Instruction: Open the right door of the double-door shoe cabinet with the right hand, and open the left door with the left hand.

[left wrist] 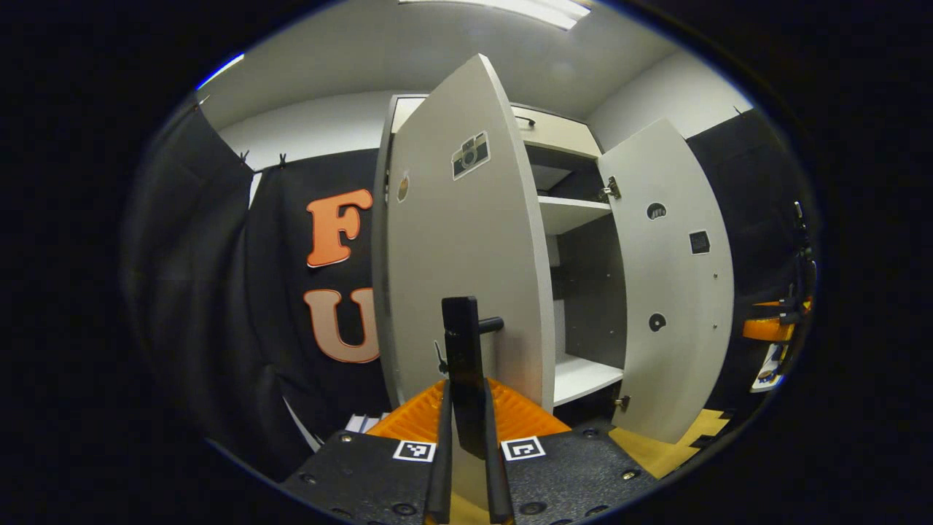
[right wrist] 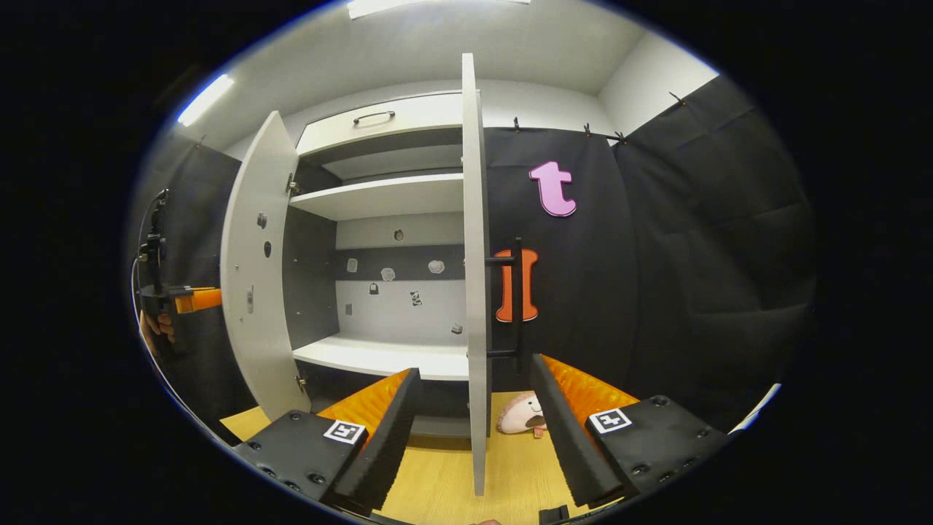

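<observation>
Both cabinet doors swung wide: left claw (left wrist: 469, 437) clenched on left door's handle (left wrist: 463, 350), right claw (right wrist: 474, 415) released, straddling right door's edge (right wrist: 475, 292); only letting go left, apparently.

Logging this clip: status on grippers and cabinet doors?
Left gripper shut on left door's black bar handle. Right gripper open, straddling white right door. Both doors swung open. Nothing blocking.

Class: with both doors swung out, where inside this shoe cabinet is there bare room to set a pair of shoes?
The lower shelf is bare between the left door and right door; the upper shelf is bare too. On the floor, a small plush toy lies beside the right door.
</observation>
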Motion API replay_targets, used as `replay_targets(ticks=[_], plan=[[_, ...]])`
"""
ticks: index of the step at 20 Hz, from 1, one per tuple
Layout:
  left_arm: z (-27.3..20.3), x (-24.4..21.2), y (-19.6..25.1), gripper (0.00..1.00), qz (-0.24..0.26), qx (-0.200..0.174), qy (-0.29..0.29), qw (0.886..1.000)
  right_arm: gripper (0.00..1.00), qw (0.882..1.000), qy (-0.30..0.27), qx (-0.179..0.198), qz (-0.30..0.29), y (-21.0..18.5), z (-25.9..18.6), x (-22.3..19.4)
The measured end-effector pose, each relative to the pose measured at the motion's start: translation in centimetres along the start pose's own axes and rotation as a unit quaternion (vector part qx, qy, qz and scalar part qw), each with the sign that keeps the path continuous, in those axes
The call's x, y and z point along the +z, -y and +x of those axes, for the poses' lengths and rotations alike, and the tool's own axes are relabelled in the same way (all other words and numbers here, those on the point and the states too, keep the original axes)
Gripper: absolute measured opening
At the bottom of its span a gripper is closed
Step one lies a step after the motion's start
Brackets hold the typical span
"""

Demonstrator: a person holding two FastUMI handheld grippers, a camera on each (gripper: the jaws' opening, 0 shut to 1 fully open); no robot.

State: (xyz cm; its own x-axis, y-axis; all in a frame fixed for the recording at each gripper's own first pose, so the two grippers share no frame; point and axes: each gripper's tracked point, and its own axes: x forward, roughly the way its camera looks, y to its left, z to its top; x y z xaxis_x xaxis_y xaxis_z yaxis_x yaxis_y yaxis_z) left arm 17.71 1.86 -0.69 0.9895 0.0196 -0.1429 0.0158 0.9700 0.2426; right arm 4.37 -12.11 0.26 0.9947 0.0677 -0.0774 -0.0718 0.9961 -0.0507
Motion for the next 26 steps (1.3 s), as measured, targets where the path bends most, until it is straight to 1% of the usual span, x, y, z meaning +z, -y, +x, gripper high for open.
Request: replay_targets(ticks=[2,3,6,7,8,9,11,15,18,19,22,23,24,25,26], plan=[[-0.2,0.0,-1.6,0.17,0.002,0.026,0.005,1.000,0.96,1.000,-0.002,0.003,-0.003,-0.3,0.7,0.1],[-0.1,0.3,-2.0,0.13,0.000,0.036,0.015,0.999,0.96,1.000,-0.002,0.006,-0.003,-0.5,0.9,0.2],[-0.1,0.4,-4.3,0.12,0.010,0.071,0.023,0.997,0.96,1.000,-0.003,0.009,-0.007,-0.8,1.6,0.5],[-0.4,0.5,-5.2,0.07,0.020,0.084,0.023,0.996,0.96,1.000,-0.002,0.009,-0.008,-0.8,1.7,0.6],[-0.4,0.6,-5.5,0.05,0.021,0.083,0.025,0.996,0.96,1.000,-0.001,0.009,-0.008,-0.9,1.9,0.7],[-0.1,0.6,-4.8,0.03,0.008,0.070,0.027,0.997,0.96,1.000,-0.002,0.009,-0.008,-1.0,2.0,0.7],[0.4,0.7,-3.8,0.04,-0.009,0.050,0.036,0.998,0.96,1.000,-0.004,0.009,-0.008,-1.0,2.0,0.8],[0.6,0.7,-3.6,0.05,-0.017,0.041,0.039,0.998,0.96,1.000,-0.004,0.005,-0.005,-1.0,2.1,1.0],[0.3,0.3,-3.8,0.06,-0.017,0.047,0.028,0.998,0.96,1.000,-0.003,0.003,-0.005,-0.6,2.1,1.0],[0.1,0.1,-3.7,0.09,-0.021,0.050,0.022,0.998,0.96,1.000,-0.002,0.004,-0.006,-0.6,2.1,1.1],[-1.2,-0.5,-3.6,0.09,-0.031,0.069,0.005,0.997,0.96,1.000,0.005,0.014,-0.005,0.1,2.1,2.0],[-1.4,-0.5,-3.6,0.09,-0.033,0.076,0.004,0.997,0.86,1.000,0.007,0.020,-0.005,0.2,2.1,2.2],[-1.6,-0.4,-3.5,0.09,-0.034,0.082,0.004,0.996,0.86,1.000,0.010,0.025,-0.006,0.4,1.9,2.4],[-1.9,-0.2,-3.4,0.06,-0.034,0.087,0.008,0.996,0.86,0.999,0.012,0.030,-0.008,0.6,1.9,2.5],[-1.9,0.2,-3.0,0.04,-0.036,0.083,0.017,0.996,0.86,0.999,0.013,0.035,-0.009,0.9,1.9,2.7]])
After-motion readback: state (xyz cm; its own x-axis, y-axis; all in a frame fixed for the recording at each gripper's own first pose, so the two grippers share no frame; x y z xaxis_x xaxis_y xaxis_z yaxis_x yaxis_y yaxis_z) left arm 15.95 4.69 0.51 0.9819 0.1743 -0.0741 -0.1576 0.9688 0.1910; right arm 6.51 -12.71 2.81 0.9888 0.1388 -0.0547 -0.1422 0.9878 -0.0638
